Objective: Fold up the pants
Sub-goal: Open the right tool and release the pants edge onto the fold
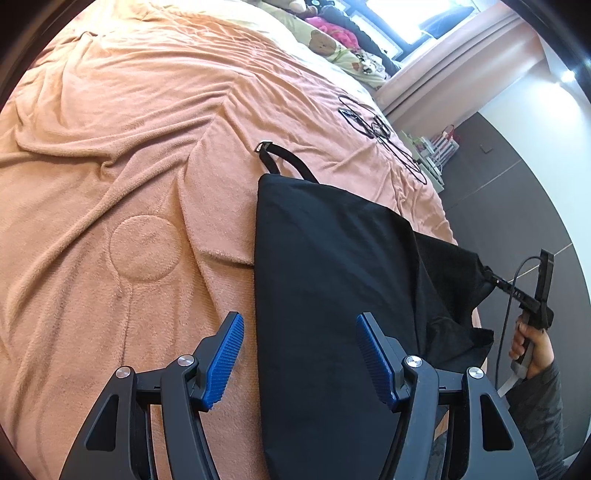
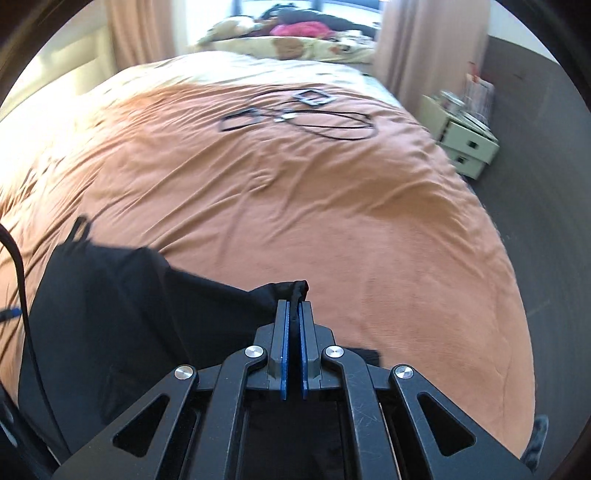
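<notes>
Black pants (image 1: 332, 280): spread on the orange bed cover (image 1: 122, 155), the near edge lying under and between the left gripper (image 1: 299, 354) fingers, which stand wide apart, holding nothing. Right gripper (image 2: 293, 314): fingers pinched tight on one bunched corner of the pants, raised off the cover; black cables (image 2: 295, 114) well beyond those fingers.

Bright daylight pours from the far window (image 1: 413, 22), glaring on the blanket (image 2: 258, 206); fisheye edges bend, and the right view is motion-blurred.
</notes>
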